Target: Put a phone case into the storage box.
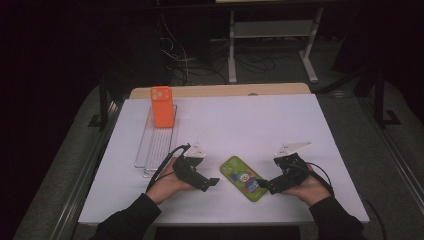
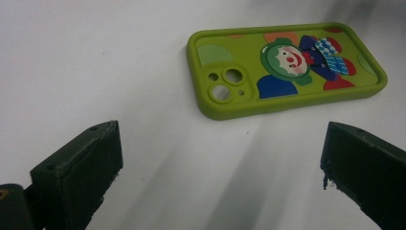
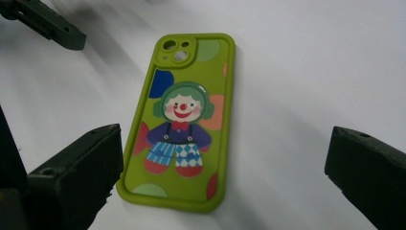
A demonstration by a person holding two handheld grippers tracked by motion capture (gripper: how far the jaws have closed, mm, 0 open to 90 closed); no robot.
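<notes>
A green phone case (image 1: 244,178) printed with a clown lies flat, back up, on the white table near its front edge. My left gripper (image 1: 211,183) rests on the table just left of the case, and my right gripper (image 1: 264,185) sits at its right end. In the left gripper view the green case (image 2: 282,67) lies ahead and to the right, beyond the wide-open jaws of the left gripper (image 2: 220,163). In the right gripper view the case (image 3: 184,120) lies lengthwise, its lower end reaching between the open jaws of the right gripper (image 3: 223,148). Neither gripper holds anything.
An orange phone case (image 1: 161,106) stands upright at the far end of a clear slotted rack (image 1: 156,145) on the table's left side. The white table top (image 1: 260,125) ends at a wooden strip at the back. The left gripper's jaw (image 3: 48,21) shows at the right gripper view's top left.
</notes>
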